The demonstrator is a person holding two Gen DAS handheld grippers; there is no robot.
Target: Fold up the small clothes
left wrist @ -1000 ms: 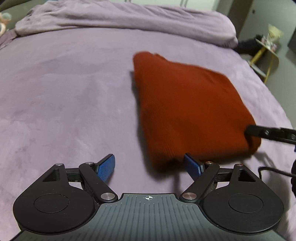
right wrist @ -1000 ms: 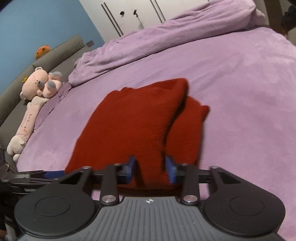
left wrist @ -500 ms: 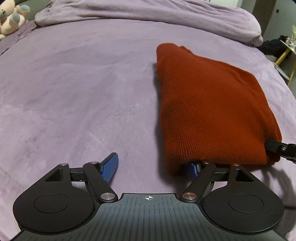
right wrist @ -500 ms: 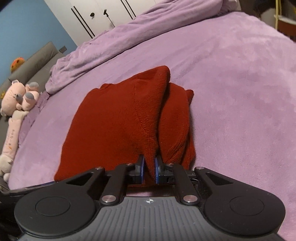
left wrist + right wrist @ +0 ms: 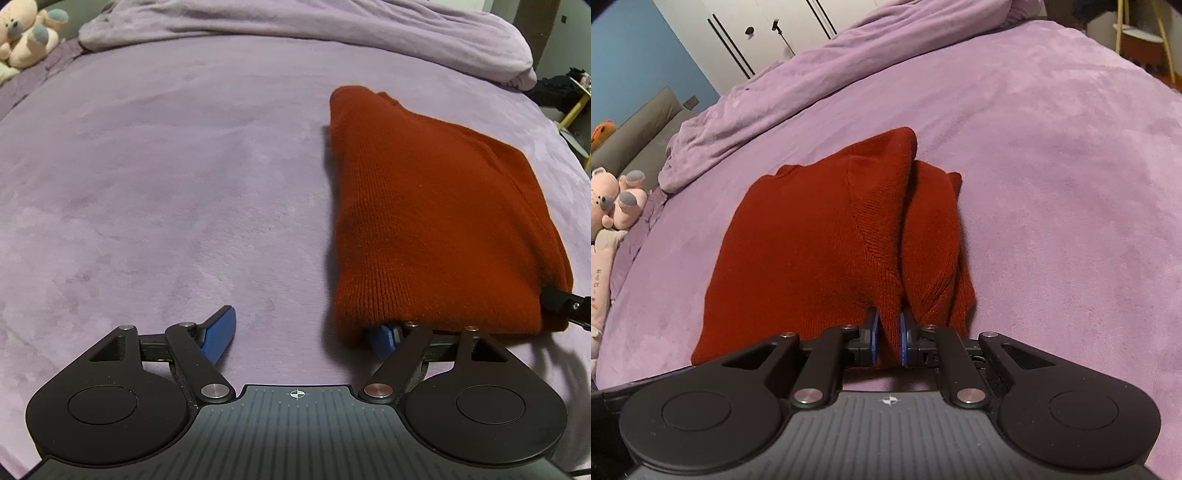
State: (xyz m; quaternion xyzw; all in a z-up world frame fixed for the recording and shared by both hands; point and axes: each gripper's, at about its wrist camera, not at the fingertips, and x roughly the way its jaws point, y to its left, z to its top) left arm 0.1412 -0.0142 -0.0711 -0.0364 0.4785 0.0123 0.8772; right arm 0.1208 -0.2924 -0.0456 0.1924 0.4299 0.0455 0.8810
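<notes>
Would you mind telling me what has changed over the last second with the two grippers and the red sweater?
The right gripper closed its jaws from partly open to pinch the red sweater at its near edge. The left gripper stayed open, one finger now tucked under the sweater's near corner. The sweater remains folded on the purple bedspread.

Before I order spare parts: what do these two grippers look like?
Both match: the left gripper and right gripper have black linkage arms with silver pivot pins, two round black discs, a ribbed grey body bearing a small white crosshair mark, and blue fingertips. No sleeves visible.
</notes>
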